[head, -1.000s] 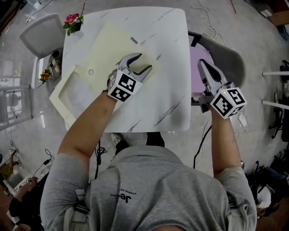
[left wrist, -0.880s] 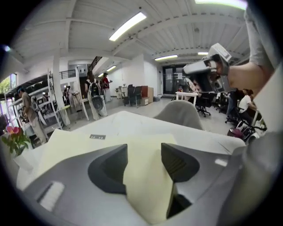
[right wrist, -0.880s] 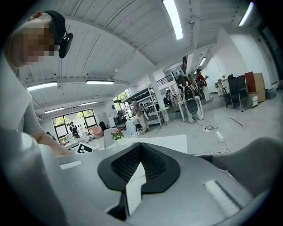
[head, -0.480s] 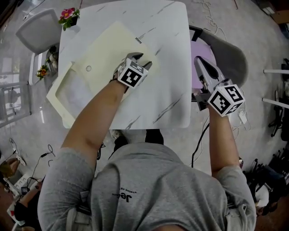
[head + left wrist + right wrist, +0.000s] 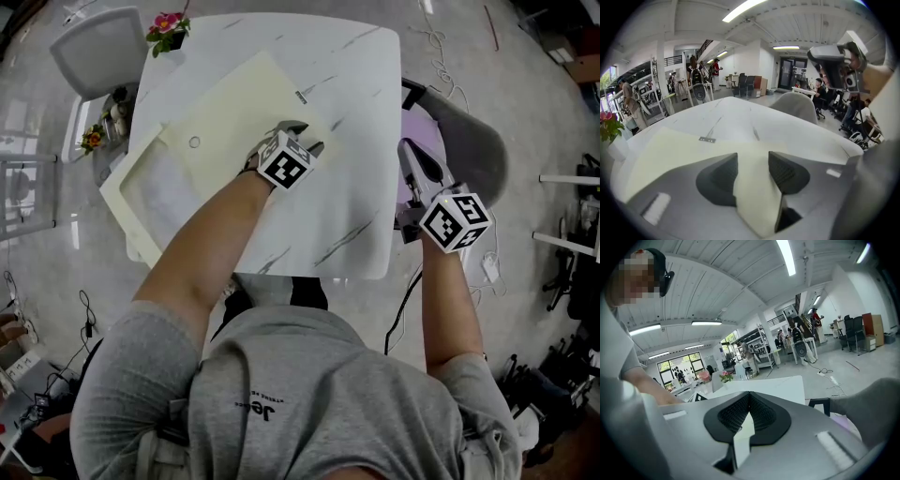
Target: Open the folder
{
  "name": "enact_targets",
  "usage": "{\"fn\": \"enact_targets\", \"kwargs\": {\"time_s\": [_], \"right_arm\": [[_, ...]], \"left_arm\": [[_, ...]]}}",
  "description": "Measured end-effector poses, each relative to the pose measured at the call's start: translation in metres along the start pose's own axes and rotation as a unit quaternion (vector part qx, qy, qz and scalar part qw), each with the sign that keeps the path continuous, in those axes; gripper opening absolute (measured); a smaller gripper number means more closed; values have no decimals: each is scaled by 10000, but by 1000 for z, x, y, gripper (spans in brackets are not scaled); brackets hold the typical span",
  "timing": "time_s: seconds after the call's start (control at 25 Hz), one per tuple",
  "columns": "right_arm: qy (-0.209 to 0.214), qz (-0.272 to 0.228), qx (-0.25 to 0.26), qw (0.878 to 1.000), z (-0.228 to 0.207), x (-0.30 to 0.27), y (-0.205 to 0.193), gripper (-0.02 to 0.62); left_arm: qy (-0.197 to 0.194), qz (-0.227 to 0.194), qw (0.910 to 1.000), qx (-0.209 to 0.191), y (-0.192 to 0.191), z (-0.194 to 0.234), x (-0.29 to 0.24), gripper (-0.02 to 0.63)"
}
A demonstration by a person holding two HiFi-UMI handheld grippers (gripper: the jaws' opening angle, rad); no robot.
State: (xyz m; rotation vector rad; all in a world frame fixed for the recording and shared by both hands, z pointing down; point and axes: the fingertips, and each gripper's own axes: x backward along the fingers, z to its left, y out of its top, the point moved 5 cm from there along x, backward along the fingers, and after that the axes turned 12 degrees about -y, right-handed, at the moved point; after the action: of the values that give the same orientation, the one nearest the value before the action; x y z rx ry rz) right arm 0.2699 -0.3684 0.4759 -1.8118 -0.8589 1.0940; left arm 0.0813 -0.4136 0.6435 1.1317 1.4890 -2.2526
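A pale yellow folder (image 5: 234,112) lies closed on the white marble table (image 5: 361,84), its left part hanging past the table's left edge. It has a round button (image 5: 194,142) and a small metal tab (image 5: 301,96) at its far edge. My left gripper (image 5: 302,137) points down at the folder's right corner. In the left gripper view the folder (image 5: 670,150) shows in the gap of the gripper (image 5: 752,171), whose pads (image 5: 785,172) stand apart, open. My right gripper (image 5: 413,152) hovers past the table's right edge, shut (image 5: 749,401) with nothing in it.
A pot of pink flowers (image 5: 169,23) stands on the table's far left corner. One grey chair (image 5: 98,56) is at the far left. Another grey chair (image 5: 473,150), with something purple (image 5: 405,178) on its seat, is under my right gripper.
My left gripper has come down onto the folder's right corner and its jaws have narrowed. My right gripper has sunk a little beside the table.
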Motion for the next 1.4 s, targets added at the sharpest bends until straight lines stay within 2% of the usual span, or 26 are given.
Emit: {"fn": "enact_targets", "kwargs": {"time_s": [0.76,1.4], "right_arm": [[-280,58,-22,9996,-24,6,-10,3],[-352,81,-50,9993,-30,9,-15,3]], "left_arm": [[38,-21,10000,-43,0,0,0,256],[39,-12,10000,-51,-1,1,0,256]]}}
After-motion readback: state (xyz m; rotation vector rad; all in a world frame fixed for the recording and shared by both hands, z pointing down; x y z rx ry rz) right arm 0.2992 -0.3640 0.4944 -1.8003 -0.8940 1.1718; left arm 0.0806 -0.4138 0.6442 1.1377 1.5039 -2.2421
